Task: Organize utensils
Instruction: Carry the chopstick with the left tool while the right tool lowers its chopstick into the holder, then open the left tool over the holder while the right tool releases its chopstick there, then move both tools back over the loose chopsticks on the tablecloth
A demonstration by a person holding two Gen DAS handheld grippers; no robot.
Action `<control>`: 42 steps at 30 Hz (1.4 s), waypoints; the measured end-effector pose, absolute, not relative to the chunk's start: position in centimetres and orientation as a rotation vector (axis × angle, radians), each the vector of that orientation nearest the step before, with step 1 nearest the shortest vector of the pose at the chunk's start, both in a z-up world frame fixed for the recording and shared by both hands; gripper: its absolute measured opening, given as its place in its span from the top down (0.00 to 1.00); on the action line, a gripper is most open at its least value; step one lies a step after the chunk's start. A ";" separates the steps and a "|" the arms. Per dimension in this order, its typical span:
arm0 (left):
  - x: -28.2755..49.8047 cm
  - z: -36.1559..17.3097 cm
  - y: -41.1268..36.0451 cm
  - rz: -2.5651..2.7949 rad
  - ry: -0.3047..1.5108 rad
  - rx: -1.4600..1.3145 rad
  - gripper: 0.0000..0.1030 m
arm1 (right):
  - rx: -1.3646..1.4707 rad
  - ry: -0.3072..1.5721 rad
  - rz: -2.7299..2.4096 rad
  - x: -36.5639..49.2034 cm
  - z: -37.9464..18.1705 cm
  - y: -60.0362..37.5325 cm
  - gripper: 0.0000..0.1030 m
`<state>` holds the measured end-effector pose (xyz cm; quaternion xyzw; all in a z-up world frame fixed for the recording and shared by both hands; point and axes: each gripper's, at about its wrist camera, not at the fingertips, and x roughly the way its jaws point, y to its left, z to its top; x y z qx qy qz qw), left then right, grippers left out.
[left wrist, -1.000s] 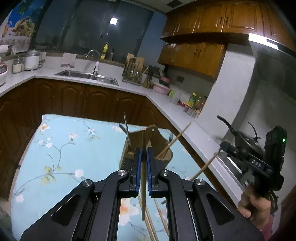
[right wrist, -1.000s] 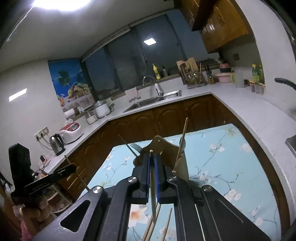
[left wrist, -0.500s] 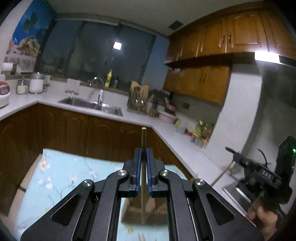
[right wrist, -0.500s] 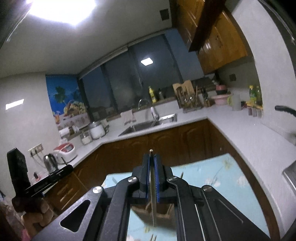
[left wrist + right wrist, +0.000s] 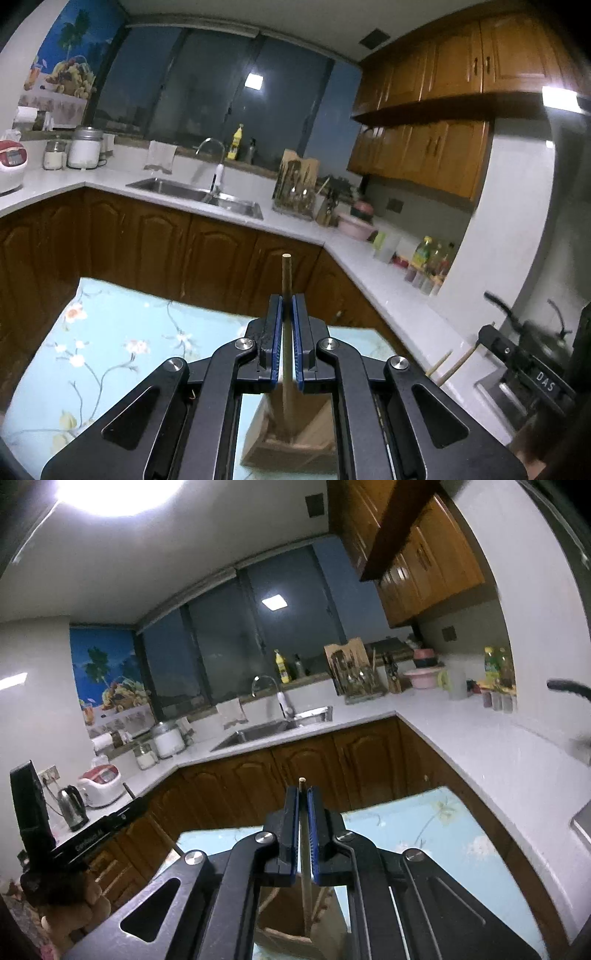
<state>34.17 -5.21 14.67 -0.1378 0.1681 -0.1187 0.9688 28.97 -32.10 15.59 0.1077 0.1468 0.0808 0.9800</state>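
You hold one chopstick (image 5: pixel 286 280) in your left gripper (image 5: pixel 287 306), and its blue fingers (image 5: pixel 276 339) pinch the stick on both sides. The stick stands almost straight up, and its low end dips into the wooden holder (image 5: pixel 291 446) right under the gripper. Your right gripper (image 5: pixel 303 801) does the same thing with a thin chopstick (image 5: pixel 303 834), its fingers pressed on it from both sides, and that stick also points down into the wooden holder (image 5: pixel 284 938). The holder stands on the table with the light blue flower cloth (image 5: pixel 110 347), toward the cloth's right side as the left camera sees it. The step in hand looks like dropping the sticks into the holder. Next you likely need to go a little lower so each tip is well inside, then spread the fingers so the sticks slide down. Go slow and keep the sticks straight, or a tip may catch on the holder's rim or a stick may tip out. I cannot tell from here how deep the tips are, because the grippers hide part of the holder. Both your grippers sit high over the table and look forward across the kitchen, with the fingers level and the sticks hanging down through them. They are close side by side: the left camera shows the other tool at its right edge, and the right camera shows the other tool at its left edge. Past the table is the brown cupboard (image 5: pixel 155 251), then the white worktop with the sink (image 5: pixel 199 194) near its far edge.
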 end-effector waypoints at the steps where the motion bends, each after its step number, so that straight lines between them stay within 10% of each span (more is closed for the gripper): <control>1: 34.0 14.1 -5.1 -0.240 0.344 -0.278 0.96 | 0.219 0.304 0.159 29.0 15.0 -32.1 0.95; 26: 35.0 9.9 -5.3 -0.242 0.490 -0.254 0.94 | 0.278 0.451 0.154 31.1 11.3 -32.7 0.89; 30: 34.2 10.4 -4.3 -0.273 0.506 -0.304 0.82 | 0.310 0.404 0.154 29.5 11.9 -33.3 0.43; 36: 30.6 11.3 -2.8 -0.251 0.490 -0.309 0.28 | 0.362 0.323 0.175 26.2 13.3 -34.5 0.09; 42: 26.1 11.4 -0.8 -0.210 0.480 -0.306 0.13 | 0.359 0.296 0.176 22.7 13.9 -35.1 0.03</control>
